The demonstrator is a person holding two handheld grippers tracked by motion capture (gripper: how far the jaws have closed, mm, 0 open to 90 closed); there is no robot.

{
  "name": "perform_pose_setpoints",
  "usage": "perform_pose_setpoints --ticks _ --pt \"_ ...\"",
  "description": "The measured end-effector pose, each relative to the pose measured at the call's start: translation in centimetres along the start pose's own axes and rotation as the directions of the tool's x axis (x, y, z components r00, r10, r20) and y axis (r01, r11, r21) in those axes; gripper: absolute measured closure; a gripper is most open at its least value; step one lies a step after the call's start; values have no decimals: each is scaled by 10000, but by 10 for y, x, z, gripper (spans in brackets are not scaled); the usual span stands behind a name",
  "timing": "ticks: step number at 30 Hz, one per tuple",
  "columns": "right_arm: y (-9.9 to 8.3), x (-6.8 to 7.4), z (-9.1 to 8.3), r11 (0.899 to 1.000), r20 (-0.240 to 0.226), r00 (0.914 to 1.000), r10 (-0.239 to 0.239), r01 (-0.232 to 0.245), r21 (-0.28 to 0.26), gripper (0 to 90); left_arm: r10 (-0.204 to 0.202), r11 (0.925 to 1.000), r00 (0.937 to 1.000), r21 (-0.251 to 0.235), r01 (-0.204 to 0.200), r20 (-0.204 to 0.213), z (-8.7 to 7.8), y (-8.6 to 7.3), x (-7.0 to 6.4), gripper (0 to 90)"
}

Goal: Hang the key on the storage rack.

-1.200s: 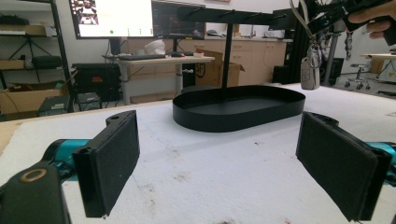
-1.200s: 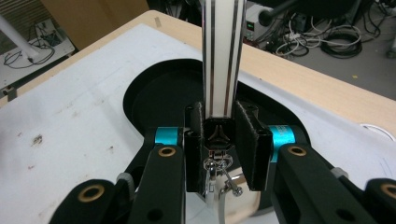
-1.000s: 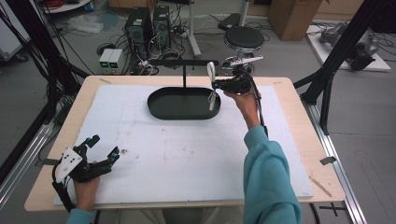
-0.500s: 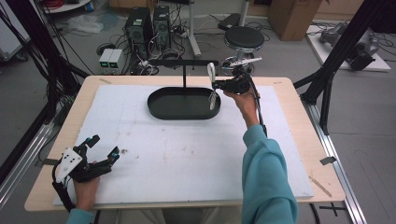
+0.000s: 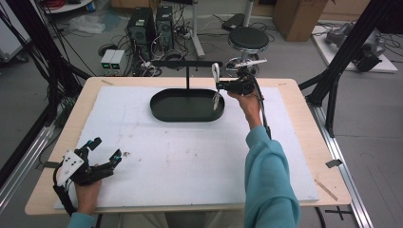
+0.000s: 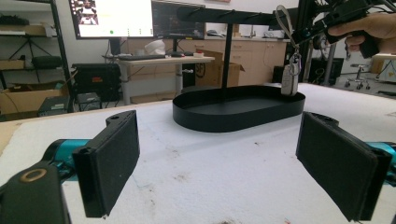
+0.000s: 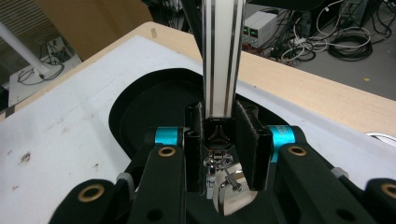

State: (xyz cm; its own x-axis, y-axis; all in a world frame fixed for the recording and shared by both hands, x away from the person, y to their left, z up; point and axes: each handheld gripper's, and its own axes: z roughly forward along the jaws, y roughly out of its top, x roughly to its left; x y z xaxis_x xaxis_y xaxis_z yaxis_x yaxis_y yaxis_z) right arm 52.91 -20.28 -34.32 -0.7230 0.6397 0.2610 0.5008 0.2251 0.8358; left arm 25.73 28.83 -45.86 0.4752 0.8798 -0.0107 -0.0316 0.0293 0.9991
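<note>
My right gripper (image 5: 220,86) is shut on a white strap (image 5: 215,71) that stands up from its jaws, and a key fob (image 5: 216,100) dangles below it over the right end of a black oval tray (image 5: 161,114). The right gripper view shows the strap (image 7: 223,56) pinched between the pads, with the key ring and fob (image 7: 223,184) hanging under my gripper (image 7: 219,135). A black T-shaped rack (image 5: 186,63) rises from the tray, its bar just behind the strap. My left gripper (image 5: 105,148) rests open at the table's near left corner, its pads (image 6: 114,158) wide apart around nothing.
A white mat (image 5: 190,156) covers the wooden table (image 5: 294,95). In the left gripper view, the tray (image 6: 238,109) lies ahead, with the fob (image 6: 289,81) at its right end. Computers, cables and a stool (image 5: 248,38) stand on the floor beyond the far edge.
My right gripper has edged slightly left with the strap and fob, near the rack's bar. The left gripper has not moved.
</note>
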Motion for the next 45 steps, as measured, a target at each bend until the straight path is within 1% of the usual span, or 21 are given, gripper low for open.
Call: perform_pose_setpoints --ticks 3,8,9,10,13,16,19,21,23,26,28,29,31,34,37,38,39,41,43,44,45 --pt "-1 -3 0 9999 -33 10000 7 -8 -166 744 1 10000 10000 4 -1 8 0 0 0 139" --pt "-1 -7 0 9985 -137 9996 245 -252 -487 743 15 10000 10000 -6 -15 13 0 0 0 139" --pt "-2 -8 0 9984 -103 9997 221 -226 -520 743 17 10000 10000 -7 -17 12 0 0 0 139" --pt "-2 -8 0 9980 -95 9993 375 -379 -498 743 15 10000 10000 -10 -15 12 0 0 0 139" --pt "-3 -11 0 9970 -38 9989 477 -479 -607 743 24 10000 10000 -12 -24 11 0 0 0 139" --pt "-3 -10 2 9977 94 9992 383 -377 -560 743 19 10000 10000 -9 -19 12 0 0 0 139" --pt "-4 -10 4 9974 114 9990 440 -432 -578 742 25 10000 10000 -13 -25 11 0 0 0 139" --pt "-4 -9 7 9974 264 9988 403 -386 -603 742 22 10000 10000 -12 -22 13 0 0 0 139" --pt "-4 -7 9 9971 334 9982 503 -482 -587 741 29 10000 10000 -16 -29 14 0 0 0 139" --pt "-5 -6 13 9973 455 9980 429 -401 -612 741 39 10000 10000 -18 -39 23 0 0 0 139" --pt "-6 -5 15 9974 426 9979 482 -458 -551 741 42 10000 10000 -20 -42 23 0 0 0 139" --pt "-6 -5 17 9978 504 9979 405 -377 -553 741 82 10000 10000 9 -82 32 0 0 0 139" --pt "-7 -5 18 9980 492 9980 405 -379 -514 740 87 10000 10000 10 -87 34 0 0 0 139" --pt "-7 -4 19 9981 600 9976 350 -319 -521 739 82 10000 10000 7 -82 33 0 0 0 139" --pt "-7 -3 20 9985 786 9965 276 -237 -493 727 83 10000 10000 8 -83 35 0 0 0 139" --pt "-7 -3 20 9987 920 9954 263 -221 -457 714 52 10000 10000 -12 -52 28 0 0 0 139" --pt "-7 -2 20 9989 1112 9936 213 -166 -431 671 46 10000 10000 -17 -46 26 0 0 0 139" --pt "-6 -2 21 9978 1215 9922 268 -192 -629 596 85 10000 10000 8 -85 31 0 0 0 139" --pt "-6 -1 19 9976 1347 9904 307 -219 -659 562 87 10000 10000 0 -87 29 0 0 0 139" --pt "-5 0 19 9979 1402 9896 314 -231 -602 492 82 10000 10000 3 -82 28 0 0 0 139" --pt "-5 1 18 9978 1591 9867 345 -251 -607 391 54 10000 10000 -19 -54 27 0 0 0 139"
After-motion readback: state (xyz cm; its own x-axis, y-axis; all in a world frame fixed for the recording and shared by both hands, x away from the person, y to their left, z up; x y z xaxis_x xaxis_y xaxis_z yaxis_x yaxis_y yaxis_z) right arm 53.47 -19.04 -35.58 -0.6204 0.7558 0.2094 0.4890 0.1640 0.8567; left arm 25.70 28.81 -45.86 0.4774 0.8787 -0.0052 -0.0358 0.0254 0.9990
